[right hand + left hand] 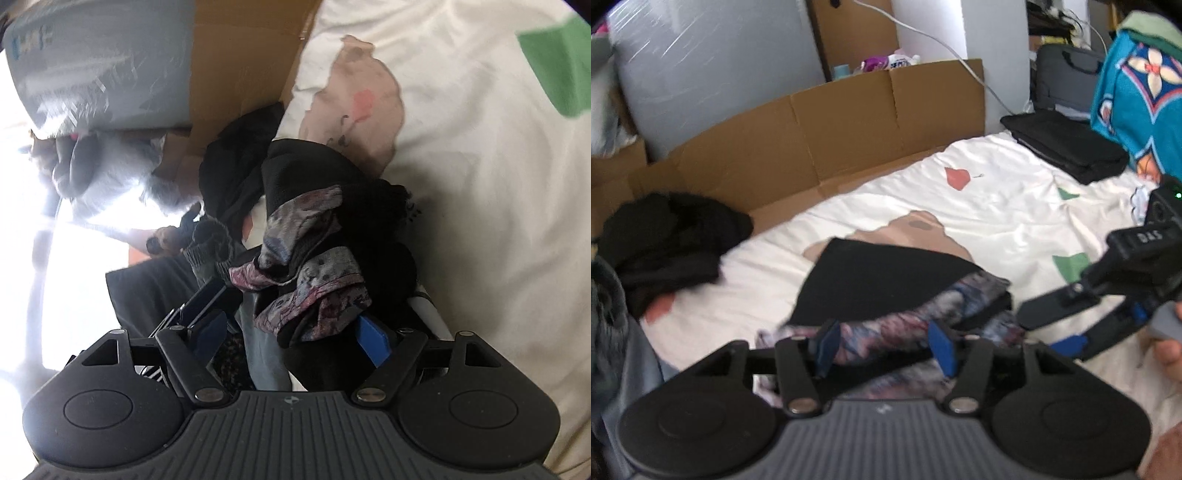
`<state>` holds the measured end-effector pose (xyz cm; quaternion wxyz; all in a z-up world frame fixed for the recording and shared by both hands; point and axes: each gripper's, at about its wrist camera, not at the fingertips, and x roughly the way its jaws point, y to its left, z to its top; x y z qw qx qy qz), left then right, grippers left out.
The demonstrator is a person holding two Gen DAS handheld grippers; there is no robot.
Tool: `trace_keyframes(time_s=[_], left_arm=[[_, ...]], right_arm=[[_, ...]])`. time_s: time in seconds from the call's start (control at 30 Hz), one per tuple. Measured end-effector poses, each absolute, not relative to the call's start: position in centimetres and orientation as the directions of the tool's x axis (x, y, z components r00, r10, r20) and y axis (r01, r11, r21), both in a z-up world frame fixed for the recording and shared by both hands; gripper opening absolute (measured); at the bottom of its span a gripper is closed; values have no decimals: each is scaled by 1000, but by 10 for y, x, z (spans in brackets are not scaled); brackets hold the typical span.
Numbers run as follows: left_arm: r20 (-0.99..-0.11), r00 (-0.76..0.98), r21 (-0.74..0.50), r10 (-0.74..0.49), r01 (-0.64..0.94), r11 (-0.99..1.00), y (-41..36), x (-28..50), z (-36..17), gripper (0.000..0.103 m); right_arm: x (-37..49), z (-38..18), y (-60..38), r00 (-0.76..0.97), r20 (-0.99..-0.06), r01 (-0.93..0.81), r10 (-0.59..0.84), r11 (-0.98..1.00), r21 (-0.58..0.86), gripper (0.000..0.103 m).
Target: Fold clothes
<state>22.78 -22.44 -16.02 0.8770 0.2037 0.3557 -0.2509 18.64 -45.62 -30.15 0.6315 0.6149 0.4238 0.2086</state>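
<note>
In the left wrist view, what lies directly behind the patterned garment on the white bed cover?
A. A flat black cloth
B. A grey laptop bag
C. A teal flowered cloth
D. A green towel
A: the flat black cloth spreads on the white bed cover just behind the patterned garment, touching it, while the teal flowered cloth is far off at the right edge.

Place: a home bedroom.
Bed: white printed cover, centre.
Cardboard: flattened, along 12 o'clock edge.
Clothes pile: dark, at 9 o'clock.
Laptop bags: at 2 o'clock.
</note>
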Motion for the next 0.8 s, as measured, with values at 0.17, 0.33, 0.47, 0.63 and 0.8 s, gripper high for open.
trace_keyframes(time_s=[0.17,0.33,0.47,0.63,0.8], left_arm=[[-731,607,192,-313,623,758,-232,245,-166,64],[-753,562,183,-341,677,713,-240,249,-181,64],[-775,543,192,-324,690,698,-237,248,-188,69],[-785,533,202,-316,702,683,-231,243,-187,72],[-796,532,244,-288,719,651,-231,238,-190,72]], right_arm=[[191,-311,-451,568,-247,290,785,89,953,80],[198,-319,-442,598,-242,308,764,59,950,79],[198,-325,-443,612,-289,339,736,86,937,64],[194,-330,-446,613,-323,367,721,102,924,51],[193,-323,-440,606,-317,344,730,119,932,51]])
